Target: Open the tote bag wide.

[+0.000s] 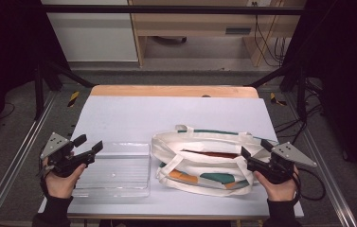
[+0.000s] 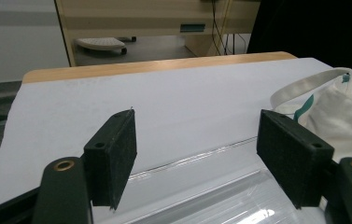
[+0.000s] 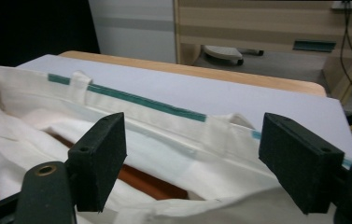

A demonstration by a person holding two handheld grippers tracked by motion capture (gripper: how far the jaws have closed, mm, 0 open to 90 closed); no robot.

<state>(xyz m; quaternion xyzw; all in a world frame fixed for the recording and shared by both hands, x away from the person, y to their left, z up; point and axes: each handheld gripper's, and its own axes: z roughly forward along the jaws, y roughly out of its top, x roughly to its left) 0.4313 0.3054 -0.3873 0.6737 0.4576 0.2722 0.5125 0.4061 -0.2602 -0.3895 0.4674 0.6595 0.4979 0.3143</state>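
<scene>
A cream canvas tote bag (image 1: pixel 204 161) with green and orange patches lies on its side on the table's right half, mouth open, something reddish-brown (image 3: pixel 141 179) inside. A clear plastic tray (image 1: pixel 114 168) lies to its left. My left gripper (image 1: pixel 87 143) is open at the tray's left edge, its jaws wide apart over the tray's far rim (image 2: pixel 187 158). My right gripper (image 1: pixel 254 151) is open at the bag's right end, jaws spread above the bag's opening (image 3: pixel 164 140). Neither holds anything.
The table (image 1: pixel 133 113) has a light grey top with a wooden far edge. A metal frame rail (image 1: pixel 15 156) runs along each side. Beyond the table stand a wooden cabinet (image 1: pixel 204 23) and cables (image 1: pixel 266 42) on the floor.
</scene>
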